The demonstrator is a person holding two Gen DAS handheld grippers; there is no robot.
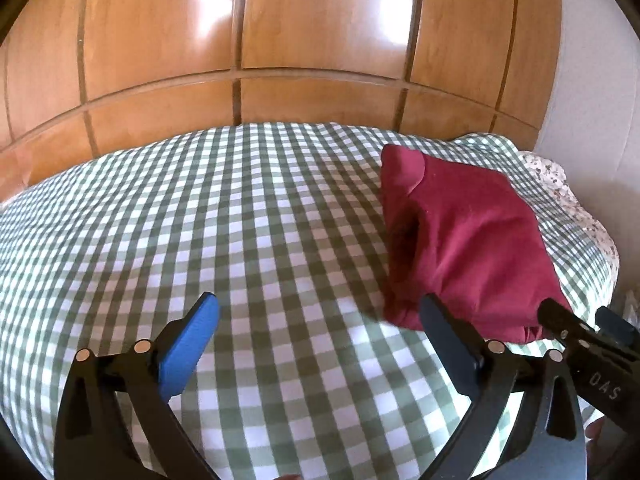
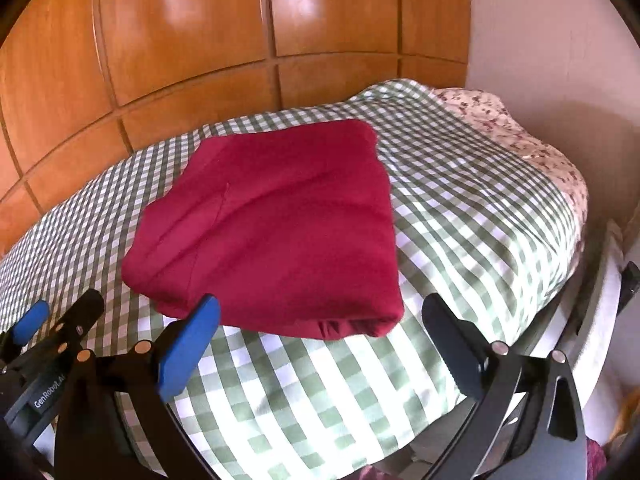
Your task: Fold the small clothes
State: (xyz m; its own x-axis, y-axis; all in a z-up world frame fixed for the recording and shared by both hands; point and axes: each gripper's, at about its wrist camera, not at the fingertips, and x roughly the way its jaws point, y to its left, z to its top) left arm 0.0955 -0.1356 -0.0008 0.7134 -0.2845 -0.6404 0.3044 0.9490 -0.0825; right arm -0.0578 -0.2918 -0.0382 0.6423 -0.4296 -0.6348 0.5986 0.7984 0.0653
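Note:
A dark red garment (image 1: 468, 240) lies folded into a compact rectangle on the green-and-white checked bed cover (image 1: 240, 220). In the left wrist view it is at the right; in the right wrist view the garment (image 2: 276, 224) fills the middle. My left gripper (image 1: 320, 312) is open and empty, just left of the garment's near corner. My right gripper (image 2: 320, 312) is open and empty, just in front of the garment's near edge. The right gripper's tip also shows in the left wrist view (image 1: 576, 328), and the left gripper shows in the right wrist view (image 2: 52, 312).
A wooden panelled wardrobe (image 1: 280, 40) stands right behind the bed. A floral pillow (image 2: 520, 136) lies at the bed's right end by a white wall (image 2: 540, 40). The bed's edge (image 2: 560, 300) drops off at the right.

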